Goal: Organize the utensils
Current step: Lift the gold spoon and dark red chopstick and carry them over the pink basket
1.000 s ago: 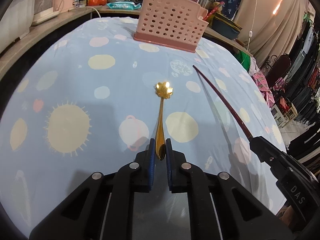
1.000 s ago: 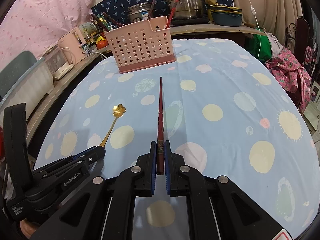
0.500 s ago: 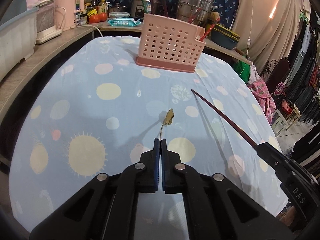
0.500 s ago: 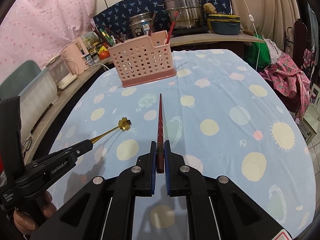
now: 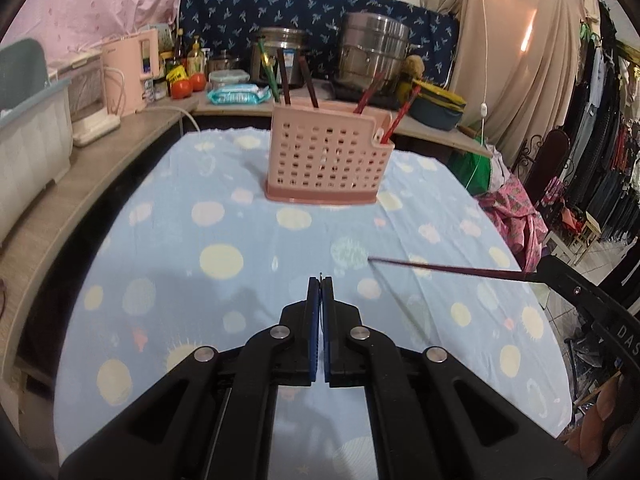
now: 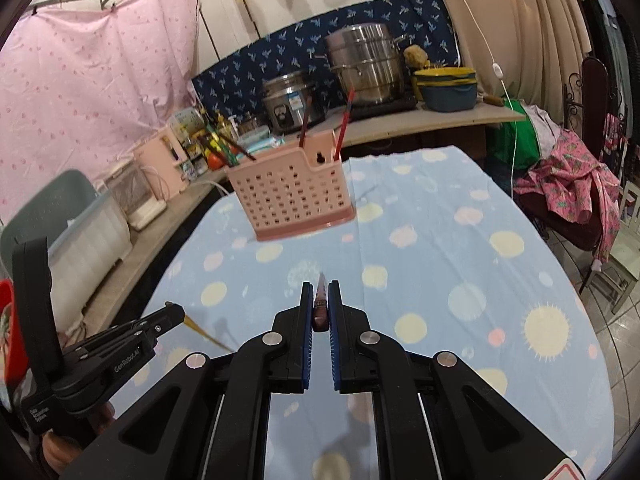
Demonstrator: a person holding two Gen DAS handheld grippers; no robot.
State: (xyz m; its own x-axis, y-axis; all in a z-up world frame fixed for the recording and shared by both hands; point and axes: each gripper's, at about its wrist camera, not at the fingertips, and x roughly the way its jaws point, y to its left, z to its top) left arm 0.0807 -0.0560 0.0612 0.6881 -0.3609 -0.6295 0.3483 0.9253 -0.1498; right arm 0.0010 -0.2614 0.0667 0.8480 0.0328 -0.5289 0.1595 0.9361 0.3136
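Left gripper (image 5: 320, 280) jaws closed on gold spoon (image 6: 208, 335), right gripper (image 6: 320, 286) jaws closed on dark chopstick (image 5: 444, 267) — both lifted off tabletop (image 5: 168, 248); dropping into pink caddy (image 5: 326, 160) remains.

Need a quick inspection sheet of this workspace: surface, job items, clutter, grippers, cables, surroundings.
Surface: table under blue spotted cloth; nothing lies loose on the visible part.
Job's things: pink caddy upright, sticks standing in it; chopstick and gold spoon both held above the cloth.
Clutter: pots, tomatoes, wipes pack on the counter.
Grippers: left gripper shut on the spoon; right gripper shut on the chopstick.
Cables: white cord hanging by the curtain.
Surroundings: pink sheet, hanging clothes.
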